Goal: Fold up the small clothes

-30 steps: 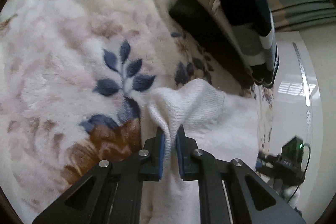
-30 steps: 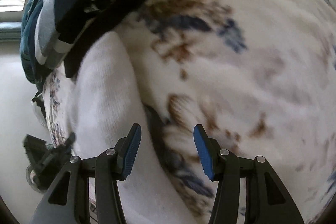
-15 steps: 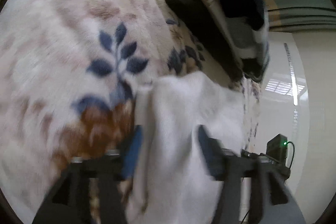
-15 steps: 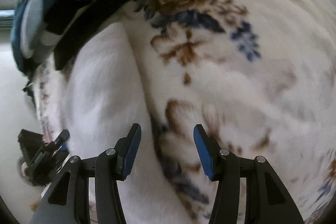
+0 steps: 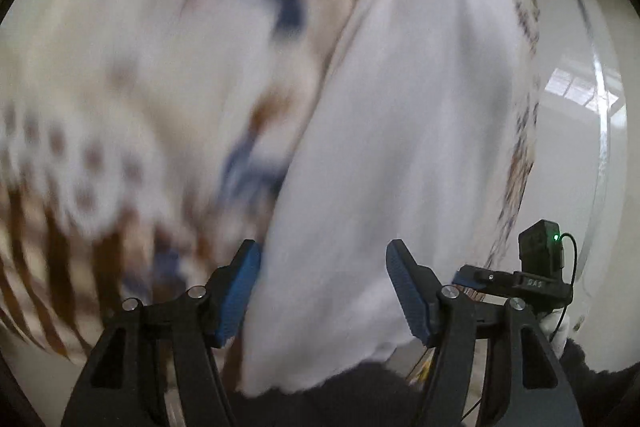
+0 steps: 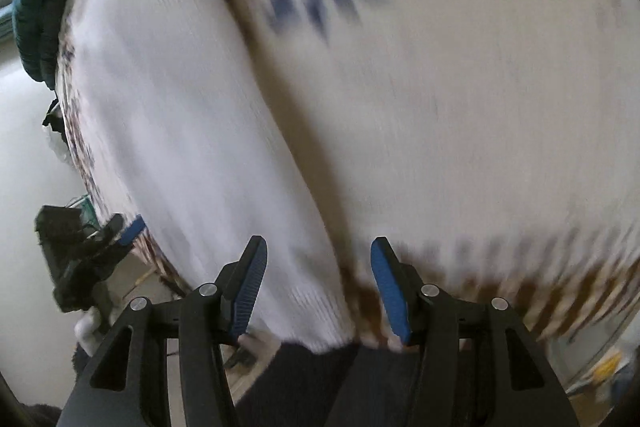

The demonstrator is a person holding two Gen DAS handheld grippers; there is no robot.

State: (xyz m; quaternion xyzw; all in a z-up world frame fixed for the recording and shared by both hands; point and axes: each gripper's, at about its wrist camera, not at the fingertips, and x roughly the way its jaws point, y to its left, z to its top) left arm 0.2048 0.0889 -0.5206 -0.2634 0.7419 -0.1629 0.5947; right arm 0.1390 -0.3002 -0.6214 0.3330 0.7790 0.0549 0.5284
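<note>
A white knit garment (image 5: 400,127) lies stretched flat along the edge of a floral fleece blanket (image 5: 120,67). My left gripper (image 5: 322,247) is open above the garment's near hem; the cloth passes under the jaws and the pads are not pressing on it. In the right wrist view the same garment (image 6: 180,107) runs up the left side of the blanket (image 6: 480,107). My right gripper (image 6: 318,243) is open over the garment's right edge near the hem and holds nothing. Both views are blurred by motion.
A pile of dark teal and striped clothes (image 6: 32,7) sits at the far end of the blanket. A black device with a green light (image 5: 540,259) hangs past the blanket's edge over a pale glossy floor (image 5: 580,147). A person's dark clothing (image 6: 320,379) fills the bottom.
My left gripper let go of the pinched white fold and opened. Both grippers pulled back along the garment to its near hem. The clothes pile slid out of the left view.
</note>
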